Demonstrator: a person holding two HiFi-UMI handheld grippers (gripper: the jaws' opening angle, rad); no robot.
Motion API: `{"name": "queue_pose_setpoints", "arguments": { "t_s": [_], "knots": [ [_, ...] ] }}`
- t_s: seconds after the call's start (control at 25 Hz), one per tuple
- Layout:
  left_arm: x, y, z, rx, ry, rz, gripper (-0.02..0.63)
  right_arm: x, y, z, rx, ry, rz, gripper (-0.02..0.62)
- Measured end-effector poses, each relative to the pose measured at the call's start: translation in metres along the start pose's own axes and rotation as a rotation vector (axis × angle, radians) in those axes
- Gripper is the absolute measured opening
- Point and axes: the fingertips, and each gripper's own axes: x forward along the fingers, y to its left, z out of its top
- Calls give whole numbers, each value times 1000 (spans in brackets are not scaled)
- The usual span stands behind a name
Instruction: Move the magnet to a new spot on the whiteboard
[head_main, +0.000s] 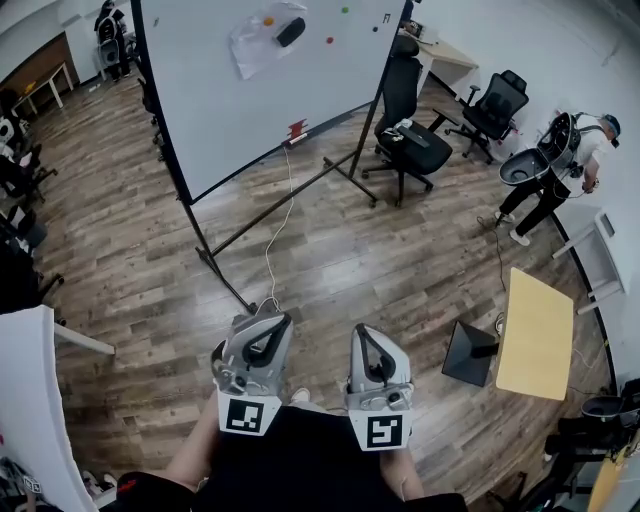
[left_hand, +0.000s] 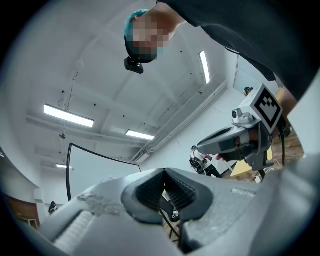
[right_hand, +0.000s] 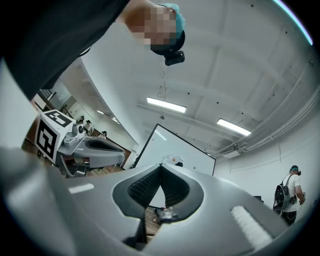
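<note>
place: office | cues: whiteboard (head_main: 230, 110), office chairs (head_main: 405, 100), desk (head_main: 537, 335), wood floor (head_main: 340, 270)

Bright, even light from ceiling strip lamps (left_hand: 68, 115) above the whiteboard (left_hand: 95, 169). Soft shadows on the floor (head_main: 330, 250) below it. Heavy fisheye, dark vignetted corners in gripper views. Whiteboard sharp; close foreground soft.

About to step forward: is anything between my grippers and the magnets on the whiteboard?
Nothing visible stands between the left hand-held gripper or the right hand-held gripper and the magnets on the whiteboard; only a cable lies on the floor.
</note>
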Motion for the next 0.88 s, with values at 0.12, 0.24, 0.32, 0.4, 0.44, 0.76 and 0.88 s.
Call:
{"name": "queue_pose_setpoints", "arguments": {
  "t_s": [0.12, 0.24, 0.32, 0.4, 0.44, 0.76, 0.88],
  "knots": [
    [5, -8, 4, 5, 1, 2, 2, -6, -7, 2, 4, -10, 3, 0],
    [8, -16, 8, 8, 0, -6, 2, -14, -14, 1, 13, -12, -5, 0],
    [9, -19, 10, 11, 0, -8, 2, -17, -17, 0, 17, -12, -8, 0],
    [9, -19, 10, 13, 2, -6, 2, -18, -18, -2, 23, -12, -10, 0],
    [10, -19, 9, 13, 4, -4, 2, -18, -18, -3, 26, -11, -10, 0],
    [33, -24, -4, -2, -2, -20, 2, -14, -35, -20, 10, 15, -23, 0],
    [48, -23, -14, -10, -6, -33, 2, -5, -44, -30, 2, 29, -29, 0]
  ]
}}
